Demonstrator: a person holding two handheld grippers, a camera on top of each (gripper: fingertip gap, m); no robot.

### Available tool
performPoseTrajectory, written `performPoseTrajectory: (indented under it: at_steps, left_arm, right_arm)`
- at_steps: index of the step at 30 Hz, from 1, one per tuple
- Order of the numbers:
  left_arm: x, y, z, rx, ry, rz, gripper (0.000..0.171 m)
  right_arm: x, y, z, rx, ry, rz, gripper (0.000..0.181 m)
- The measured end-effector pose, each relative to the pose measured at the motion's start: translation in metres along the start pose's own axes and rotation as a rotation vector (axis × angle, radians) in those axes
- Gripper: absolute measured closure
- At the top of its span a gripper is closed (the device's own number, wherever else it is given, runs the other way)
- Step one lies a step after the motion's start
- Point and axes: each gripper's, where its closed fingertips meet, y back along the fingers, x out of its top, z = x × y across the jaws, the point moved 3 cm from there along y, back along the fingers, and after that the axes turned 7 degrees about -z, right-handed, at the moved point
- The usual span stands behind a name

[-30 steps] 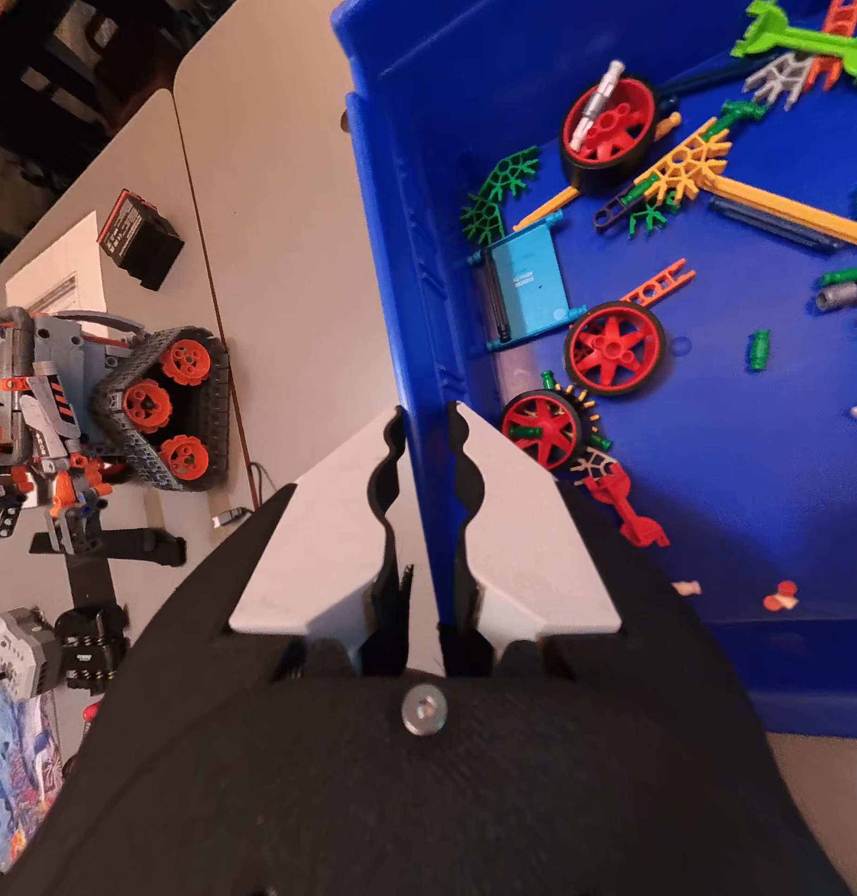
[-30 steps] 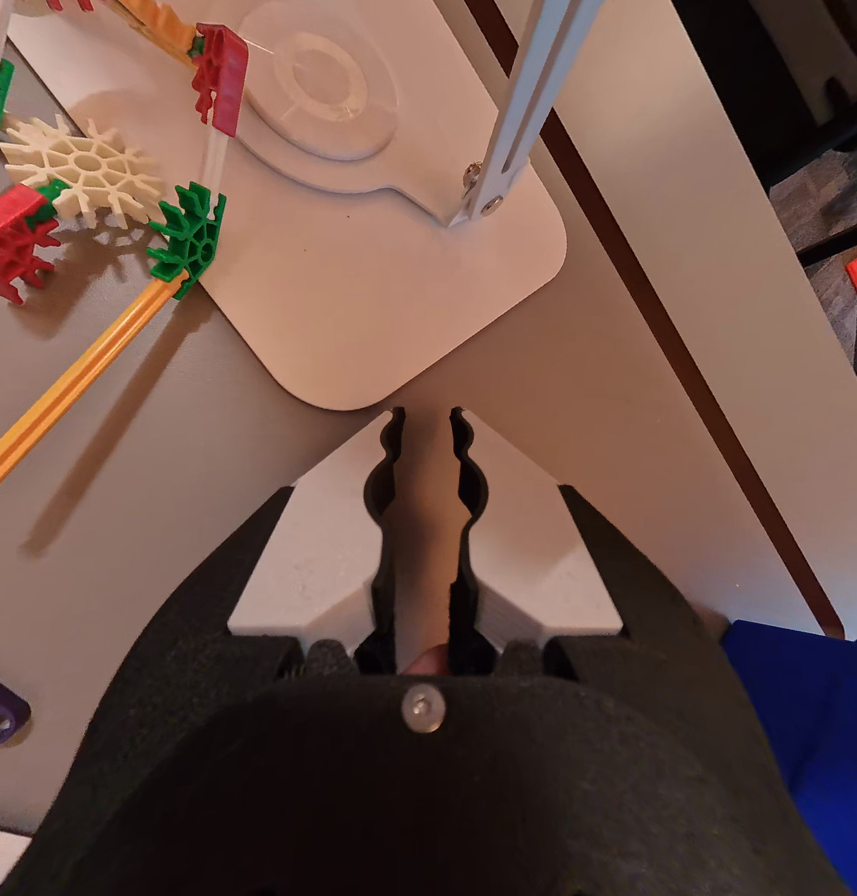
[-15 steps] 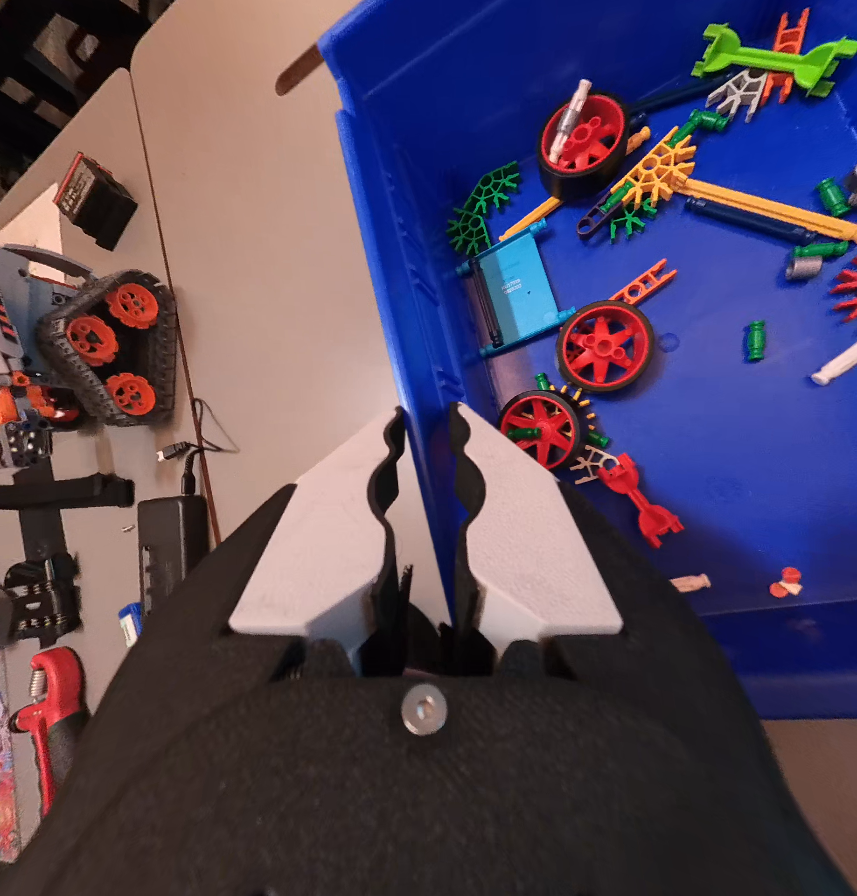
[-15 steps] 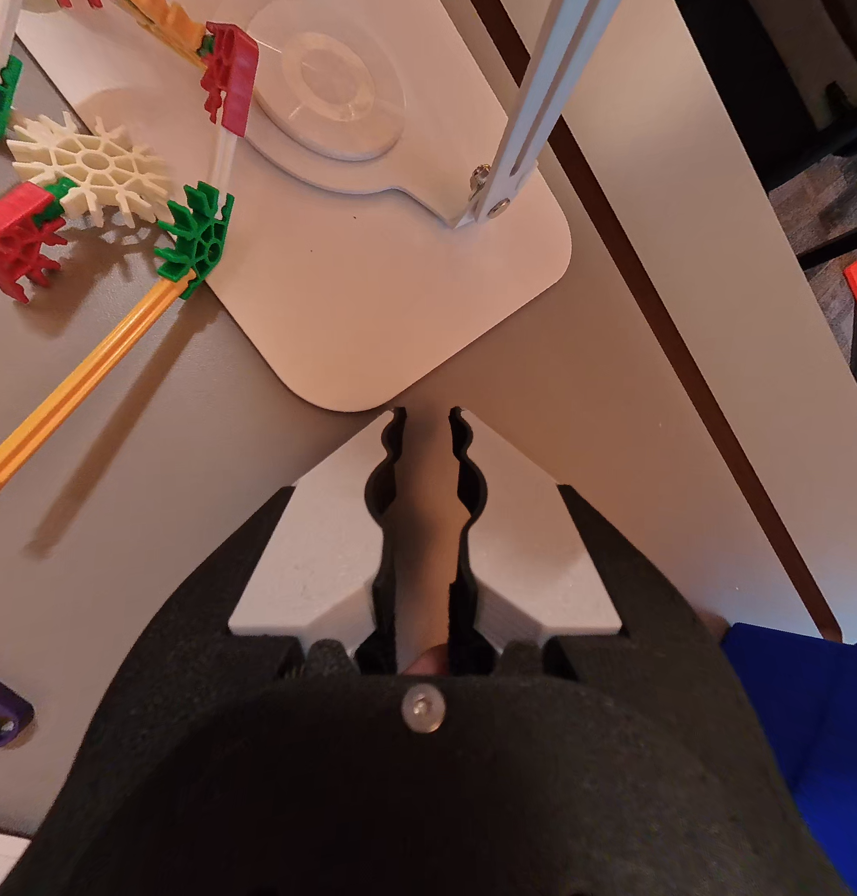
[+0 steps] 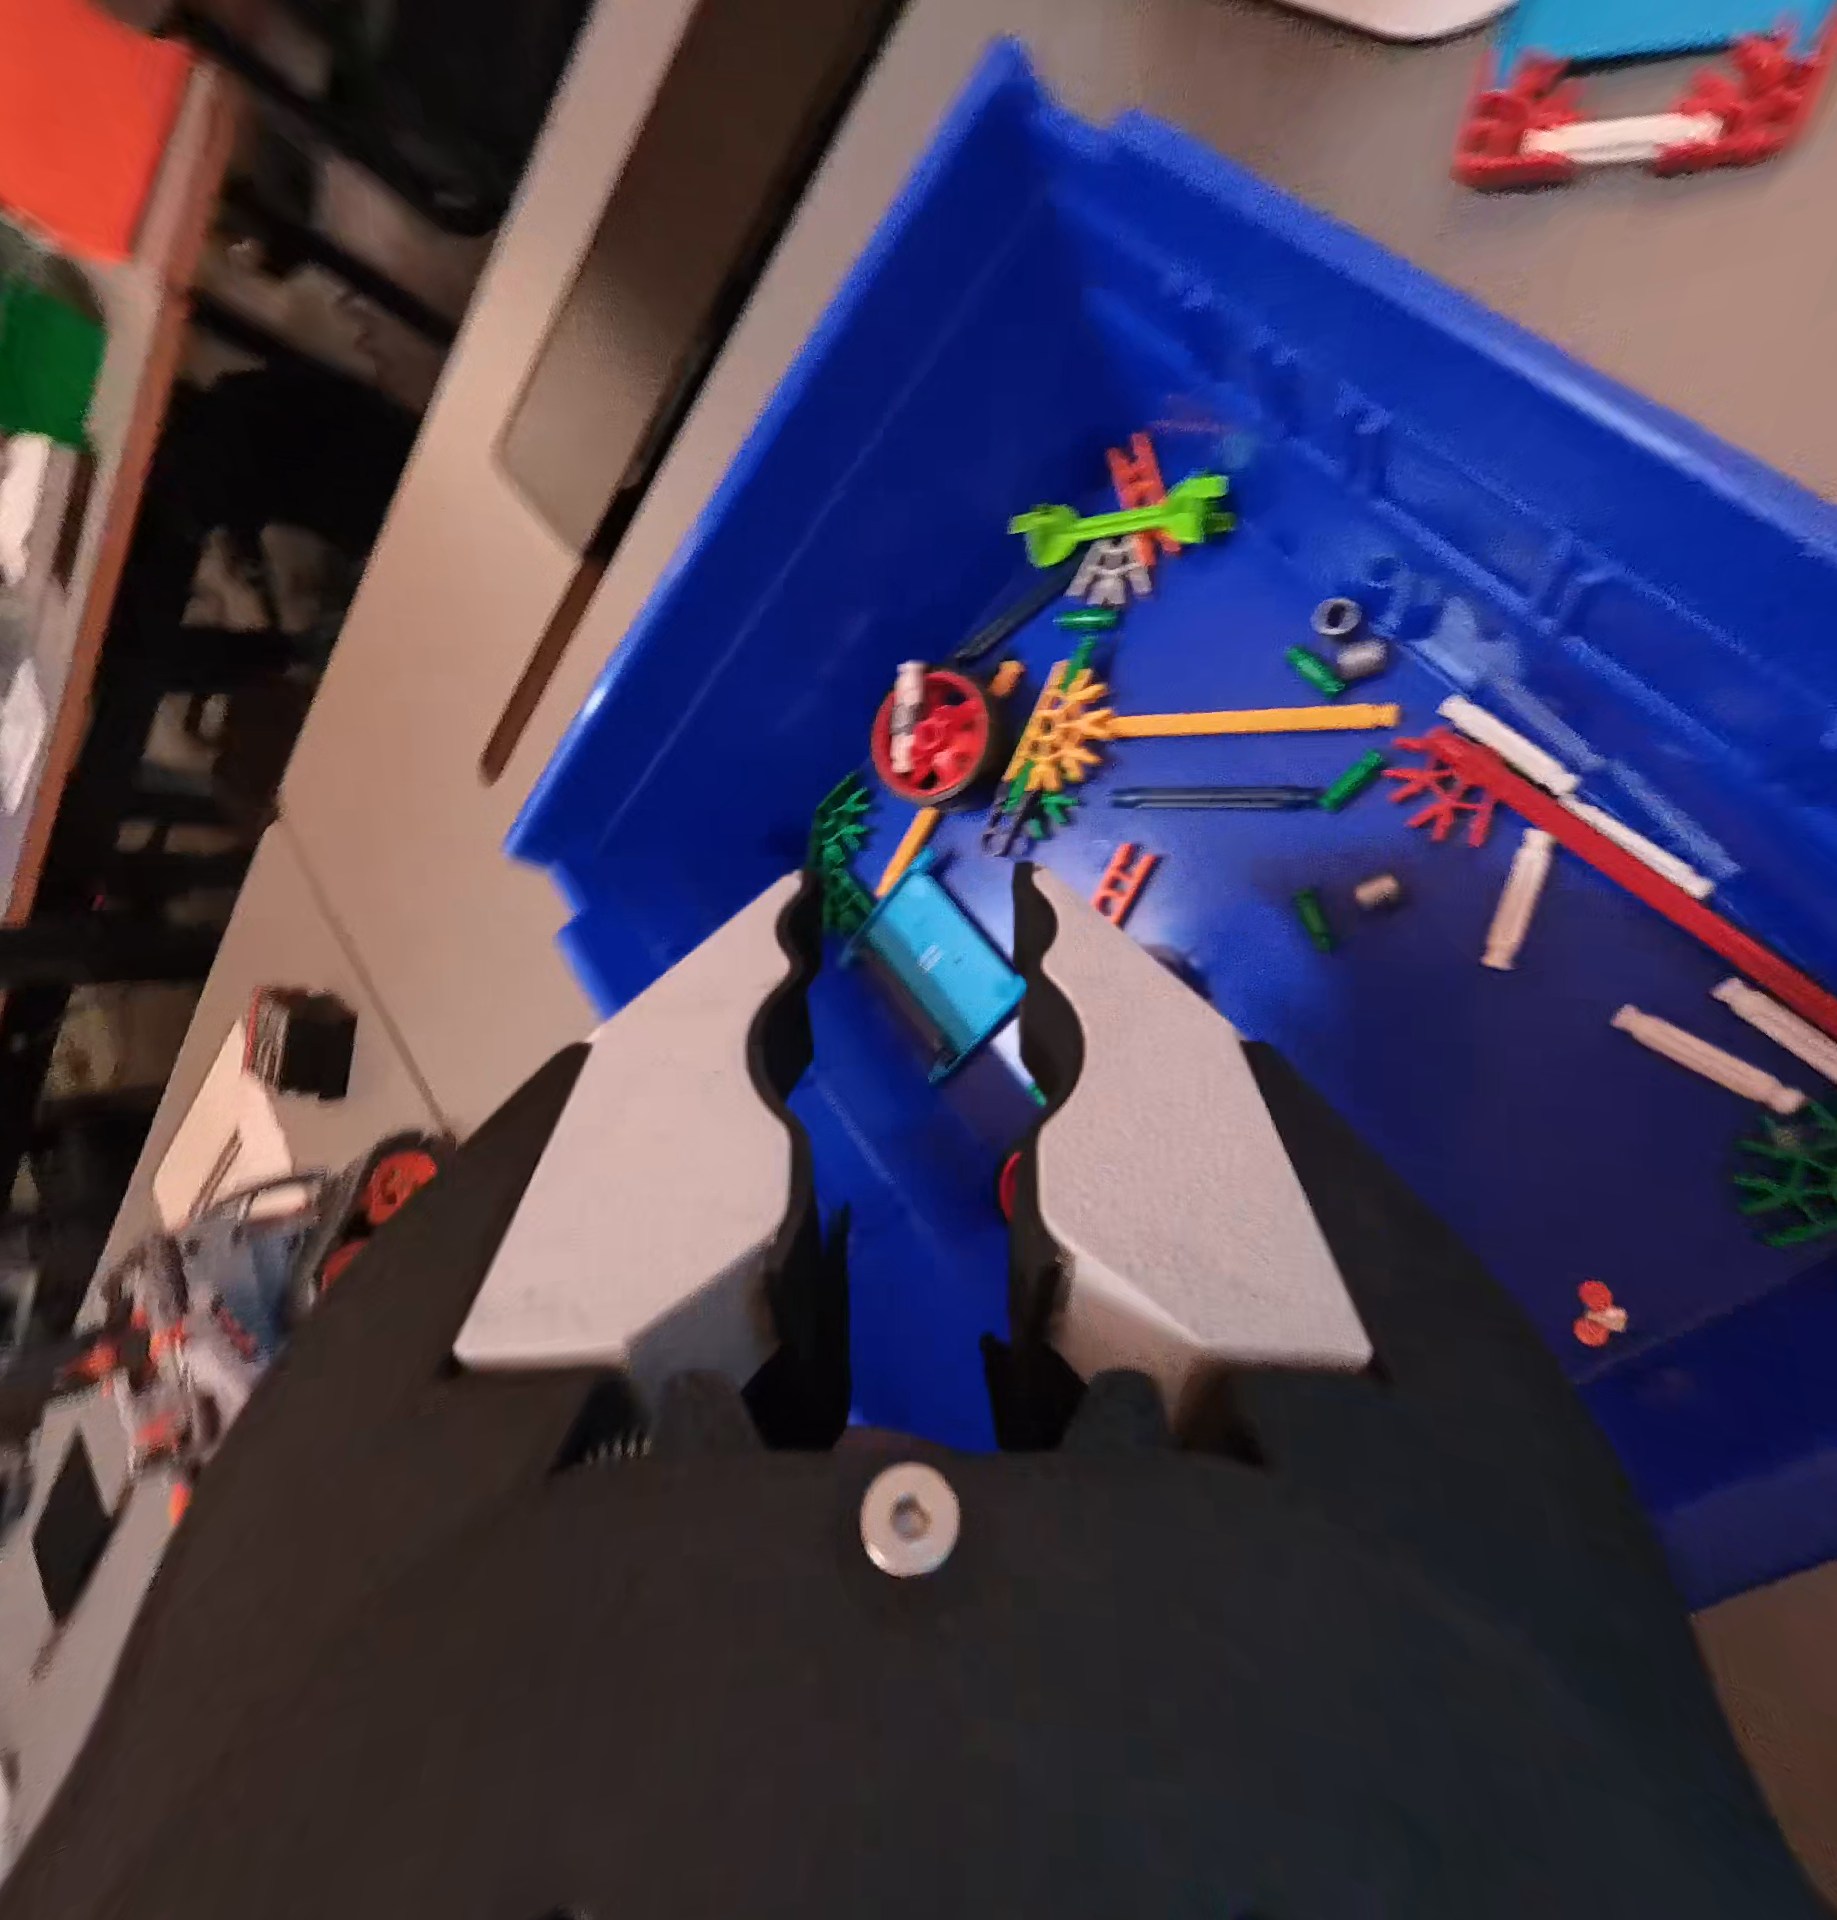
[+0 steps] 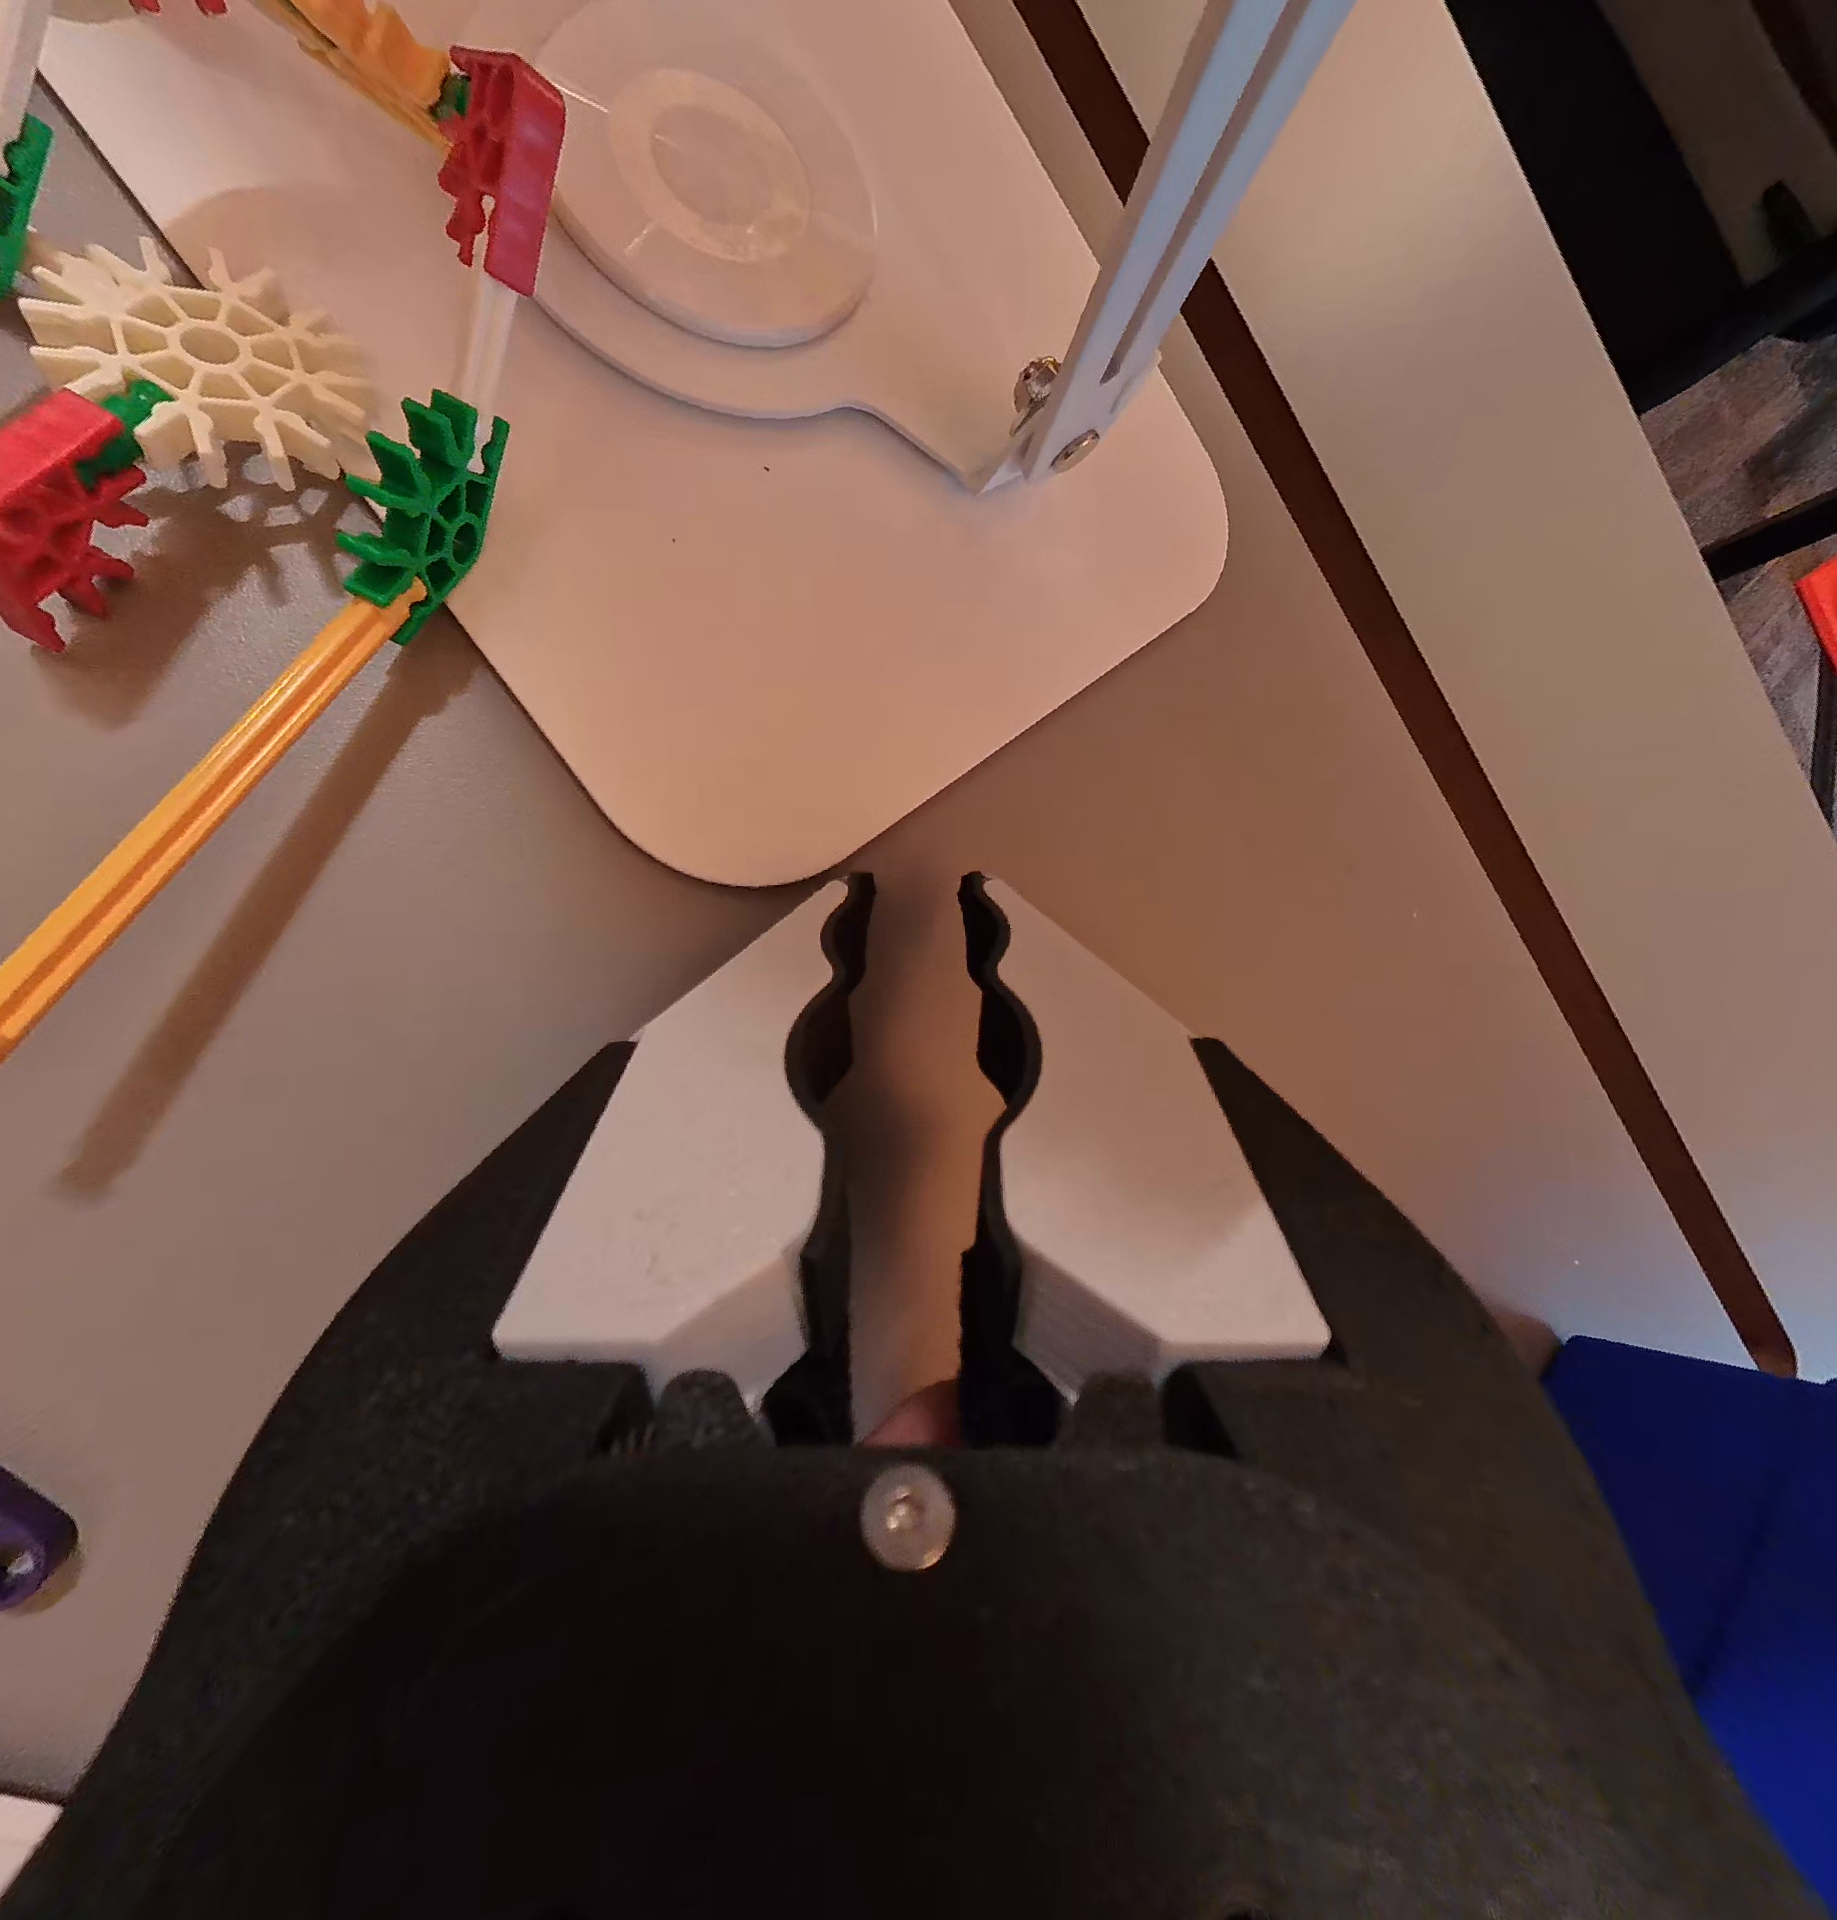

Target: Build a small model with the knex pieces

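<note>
Now I hold the left gripper (image 5: pixel 914 904), fingers apart and empty, over the blue plastic bin (image 5: pixel 997 312), nearest its light-blue flat panel piece (image 5: pixel 935 961); right gripper (image 6: pixel 914 883), fingers narrowly apart and empty, hangs above the worktop (image 6: pixel 1257 831) beside a white stand base (image 6: pixel 841 623).

We see a beige surface (image 6: pixel 1257 831) carrying a blue bin (image 5: pixel 1516 332) — and a white base plate (image 6: pixel 841 644), rod-and-connector assembly (image 6: pixel 197 353) beside.

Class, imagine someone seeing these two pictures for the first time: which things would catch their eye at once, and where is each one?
The big blue bin fills the left wrist view, its floor scattered with bright construction-toy pieces, with the left gripper above it, jaws apart, framing a light blue panel. In the right wrist view, the right gripper points at the corner of a white lamp base, beside a white snowflake connector.
</note>
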Motion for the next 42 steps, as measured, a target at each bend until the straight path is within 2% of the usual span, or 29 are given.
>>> performPoseTrajectory:
  at_steps: [5,9,16,18,21,28,33,35,39,42]
  left_arm:
    - [0.010,-0.029,0.028,-0.137,-0.242,-0.077,0.142]
    - [0.003,-0.044,0.050,-0.234,-0.396,-0.109,0.143]
    - [-0.011,-0.073,0.062,-0.272,-0.513,-0.204,0.145]
    - [-0.014,-0.077,0.065,-0.285,-0.553,-0.225,0.153]
    - [-0.010,-0.077,0.067,-0.306,-0.598,-0.222,0.154]
    - [-0.006,-0.078,0.069,-0.343,-0.633,-0.199,0.157]
    - [-0.017,-0.073,0.072,-0.391,-0.624,-0.286,0.164]
    - [-0.020,-0.071,0.068,-0.373,-0.636,-0.319,0.159]
    - [-0.012,-0.067,0.064,-0.362,-0.609,-0.256,0.154]
    - [-0.019,-0.066,0.062,-0.363,-0.618,-0.275,0.153]
  right_arm:
    - [0.000,-0.001,0.000,0.007,-0.010,0.008,0.165]
    - [0.001,-0.001,0.000,0.007,-0.010,0.013,0.167]
    - [0.002,-0.003,-0.001,0.004,-0.008,0.015,0.170]
    - [0.002,-0.003,-0.001,0.000,-0.004,0.013,0.170]
    - [0.002,-0.003,-0.002,-0.003,0.001,0.011,0.171]
    - [0.003,-0.003,-0.002,-0.002,0.007,0.010,0.171]
    - [0.003,-0.003,-0.002,-0.003,0.011,0.008,0.170]
    - [0.003,-0.002,-0.002,-0.005,0.015,0.007,0.170]
    - [0.003,-0.002,-0.002,-0.007,0.020,0.005,0.171]
    - [0.003,-0.002,-0.002,-0.006,0.020,0.006,0.171]
